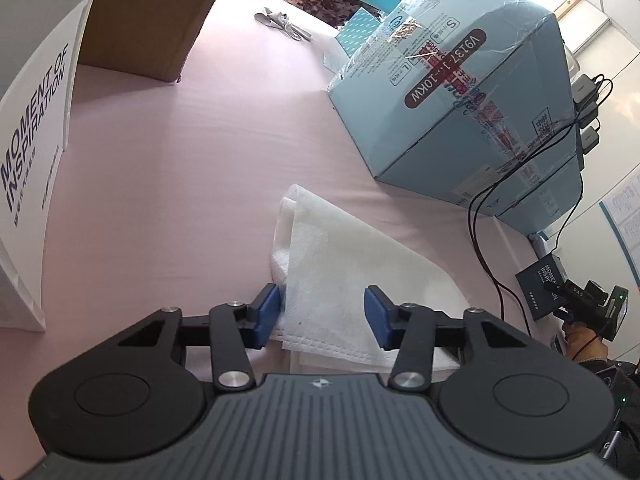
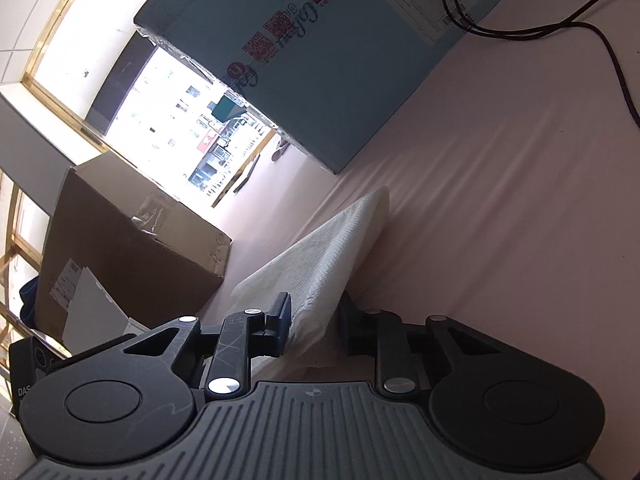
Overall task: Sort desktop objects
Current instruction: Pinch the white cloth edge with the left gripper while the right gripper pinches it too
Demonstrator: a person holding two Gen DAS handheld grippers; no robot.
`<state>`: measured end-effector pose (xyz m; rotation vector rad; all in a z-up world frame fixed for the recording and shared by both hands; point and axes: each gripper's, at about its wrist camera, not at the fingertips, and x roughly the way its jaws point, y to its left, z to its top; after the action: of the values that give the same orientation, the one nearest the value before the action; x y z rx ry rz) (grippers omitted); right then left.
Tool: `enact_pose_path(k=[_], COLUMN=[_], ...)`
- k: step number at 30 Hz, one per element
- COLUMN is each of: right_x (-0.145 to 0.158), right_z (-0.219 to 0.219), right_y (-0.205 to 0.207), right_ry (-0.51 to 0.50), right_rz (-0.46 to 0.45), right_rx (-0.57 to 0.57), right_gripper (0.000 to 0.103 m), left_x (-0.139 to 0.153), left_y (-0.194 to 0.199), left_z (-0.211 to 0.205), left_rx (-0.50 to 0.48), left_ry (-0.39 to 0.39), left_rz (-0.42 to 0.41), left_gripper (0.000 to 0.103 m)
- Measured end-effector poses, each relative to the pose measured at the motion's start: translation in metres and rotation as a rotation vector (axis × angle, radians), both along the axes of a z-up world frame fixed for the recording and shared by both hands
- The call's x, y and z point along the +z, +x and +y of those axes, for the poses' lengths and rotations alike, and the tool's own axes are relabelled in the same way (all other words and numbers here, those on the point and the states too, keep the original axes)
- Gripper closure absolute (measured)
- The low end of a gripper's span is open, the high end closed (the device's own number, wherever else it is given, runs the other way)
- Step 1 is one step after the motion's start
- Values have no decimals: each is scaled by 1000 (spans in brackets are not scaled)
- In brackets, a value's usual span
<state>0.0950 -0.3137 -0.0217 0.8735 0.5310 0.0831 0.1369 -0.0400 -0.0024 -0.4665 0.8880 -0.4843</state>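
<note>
A white non-woven cloth [image 1: 340, 264] lies folded on the pink table [image 1: 180, 160], its top layer raised. My left gripper [image 1: 323, 316] is open, with blue pads on either side of the cloth's near end; the left pad touches the cloth's edge. In the right wrist view the same kind of white cloth [image 2: 332, 240] rises as a ridge off the table. My right gripper [image 2: 314, 320] is shut on its near end.
A large light-blue carton [image 1: 460, 92] stands at the right, with black cables [image 1: 484, 216] beside it. A brown cardboard box [image 1: 148, 16] and a white lettered box [image 1: 36, 140] stand at the left. Metal cutlery [image 1: 280, 24] lies far back. A hand holds a black device [image 1: 592, 308] at far right.
</note>
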Motion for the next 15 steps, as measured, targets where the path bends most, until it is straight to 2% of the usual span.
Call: enact_pose_path(k=[2, 5, 6, 7, 8, 10, 15], right_x=[1, 2, 4, 6, 9, 14, 18], right_z=[1, 0, -1, -2, -3, -5, -10], right_y=[0, -1, -4, -7, -10, -17, -24], right_ry=[-6, -9, -13, -32, -51, -91, -151], right_rz=[-2, -5, -11, -18, -26, -37, -1], right_rx=[-3, -24, -43, -77, -110, -175, -263], right_gripper=[80, 77, 71, 62, 58, 40, 38], left_x=[0, -2, -3, -3, -4, -5, -4], left_y=[-1, 0, 1, 1, 2, 2, 0], left_z=[-1, 1, 2, 2, 3, 4, 1], left_rx=[2, 13, 19, 25, 31, 39, 36], left_ry=[18, 31, 30, 29, 27, 28, 54], left_rz=[-10, -11, -8, -4, -1, 3, -16], left_gripper=[67, 79, 84, 85, 87, 89, 90])
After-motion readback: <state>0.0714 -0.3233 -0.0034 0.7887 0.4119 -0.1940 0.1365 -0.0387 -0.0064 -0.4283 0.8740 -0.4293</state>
